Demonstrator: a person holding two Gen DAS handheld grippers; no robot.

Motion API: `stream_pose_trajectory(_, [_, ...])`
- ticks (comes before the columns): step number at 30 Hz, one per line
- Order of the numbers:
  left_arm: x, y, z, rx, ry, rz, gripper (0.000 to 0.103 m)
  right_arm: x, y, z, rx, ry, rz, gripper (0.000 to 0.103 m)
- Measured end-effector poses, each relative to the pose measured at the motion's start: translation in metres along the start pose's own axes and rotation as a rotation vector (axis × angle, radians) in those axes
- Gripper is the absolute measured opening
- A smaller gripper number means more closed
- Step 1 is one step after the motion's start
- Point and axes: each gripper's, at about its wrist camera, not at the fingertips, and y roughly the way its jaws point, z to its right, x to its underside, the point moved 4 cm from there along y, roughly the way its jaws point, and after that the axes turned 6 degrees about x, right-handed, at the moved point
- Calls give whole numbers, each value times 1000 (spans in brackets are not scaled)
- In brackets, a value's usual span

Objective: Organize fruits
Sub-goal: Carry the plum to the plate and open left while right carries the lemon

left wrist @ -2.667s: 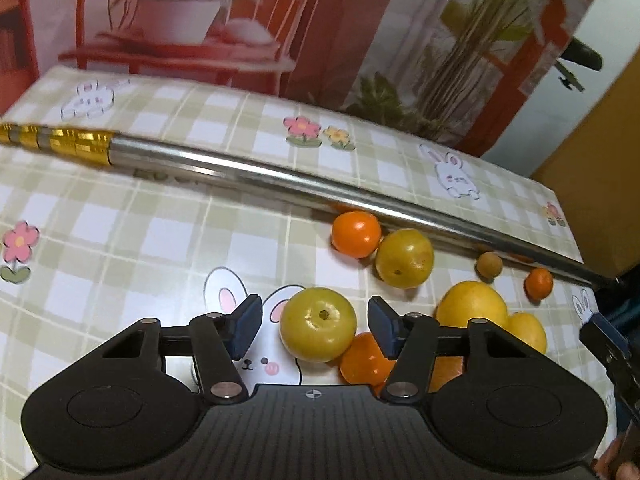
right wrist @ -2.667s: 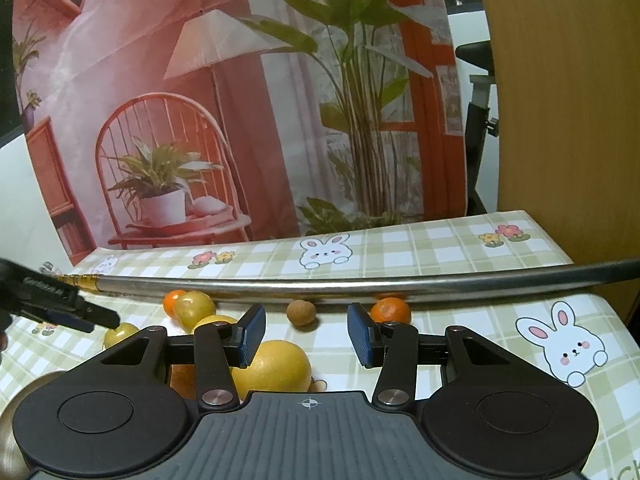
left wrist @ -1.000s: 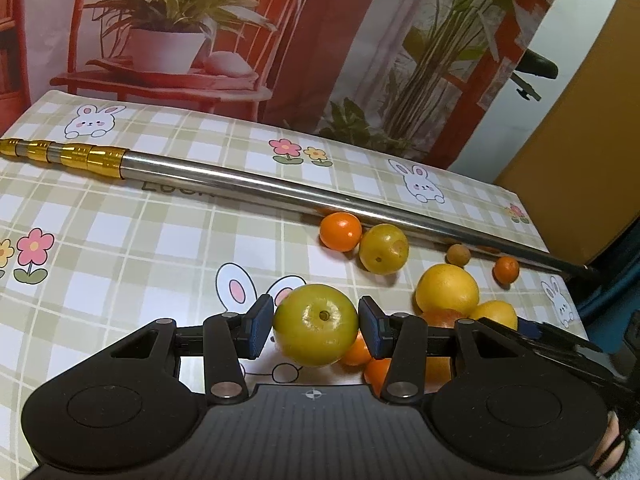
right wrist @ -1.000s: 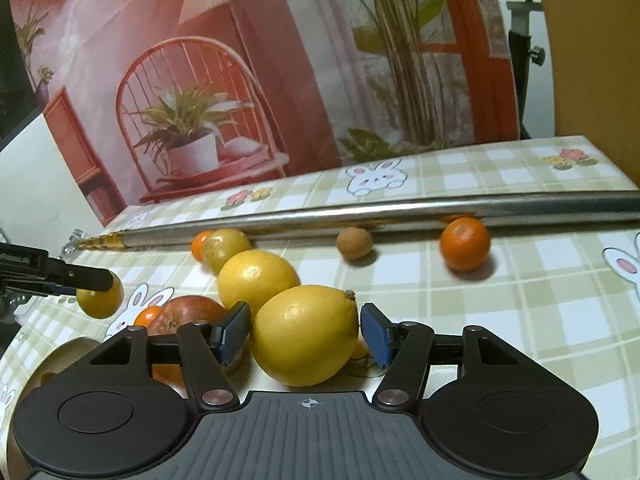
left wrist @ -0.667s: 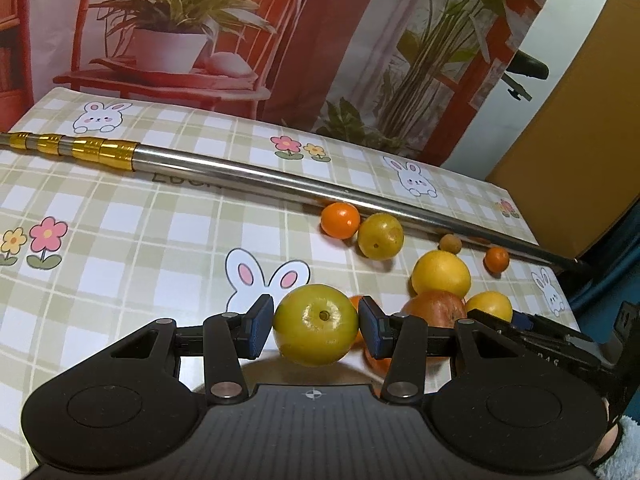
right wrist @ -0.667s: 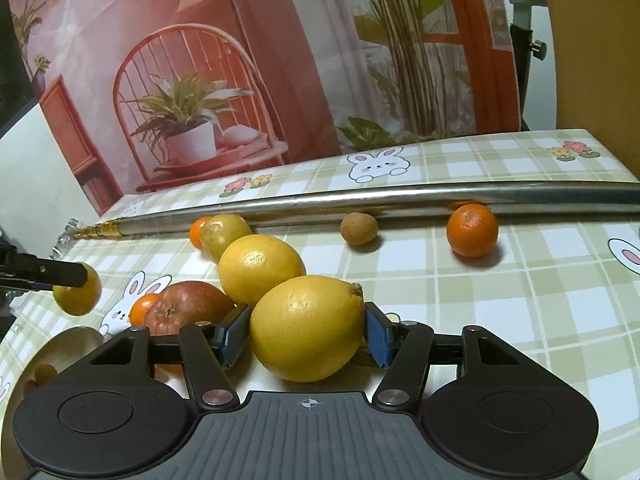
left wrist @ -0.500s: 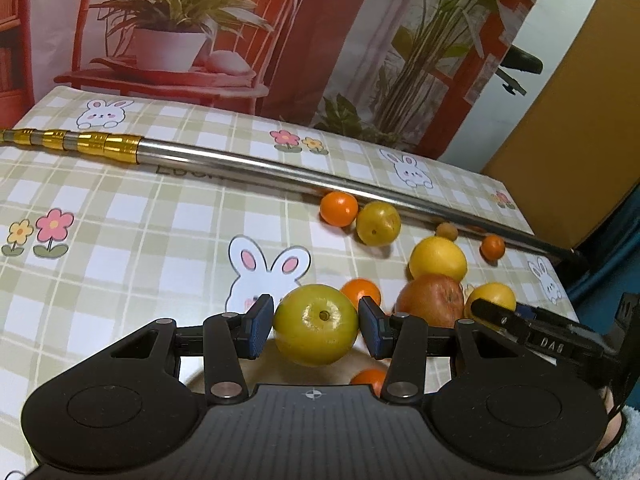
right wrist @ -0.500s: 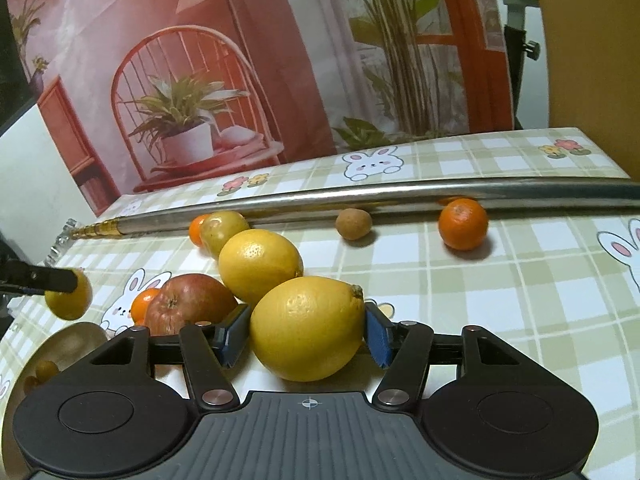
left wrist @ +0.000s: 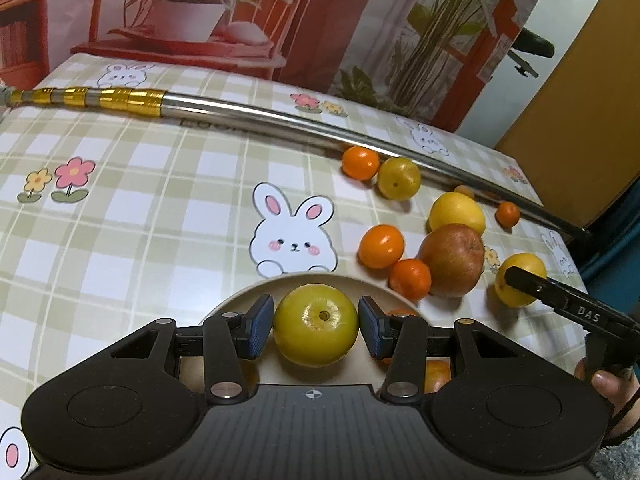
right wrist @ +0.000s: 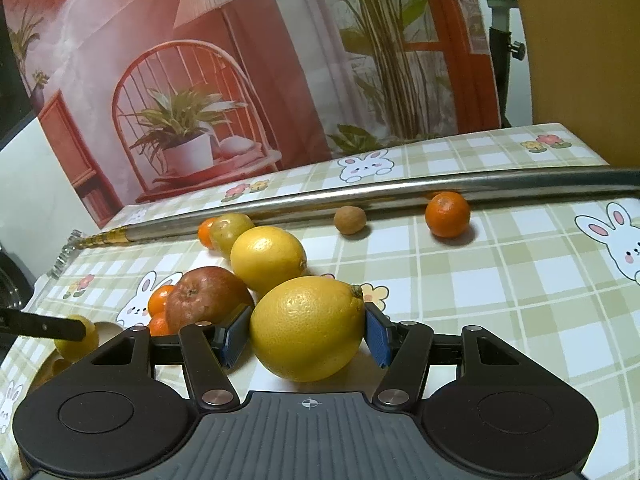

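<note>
Left gripper (left wrist: 316, 326) fingers clamp a yellow-green fruit (left wrist: 315, 324) directly above the beige plate (left wrist: 240, 300); the right gripper (right wrist: 306, 334) grips a lemon (right wrist: 306, 328), long axis crosswise, beyond the plate's right rim. Loose fruit litters the desk (left wrist: 140, 208) beyond.

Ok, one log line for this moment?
left hand-held gripper: holds round yellow-green fruit over beige plate | right hand-held gripper: holds large yellow lemon

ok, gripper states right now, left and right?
Left gripper: shut on the yellow-green fruit, over the plate.
Right gripper: shut on the lemon.
</note>
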Motion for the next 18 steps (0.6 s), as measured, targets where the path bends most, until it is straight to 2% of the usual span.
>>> stream_pose_trajectory(7, [5, 1, -5, -45, 14, 5, 49, 5, -2, 2, 3, 6, -8, 56])
stream_pose_trajectory(18, [4, 0, -5, -60, 6, 28, 50, 5, -2, 3, 6, 9, -12, 56])
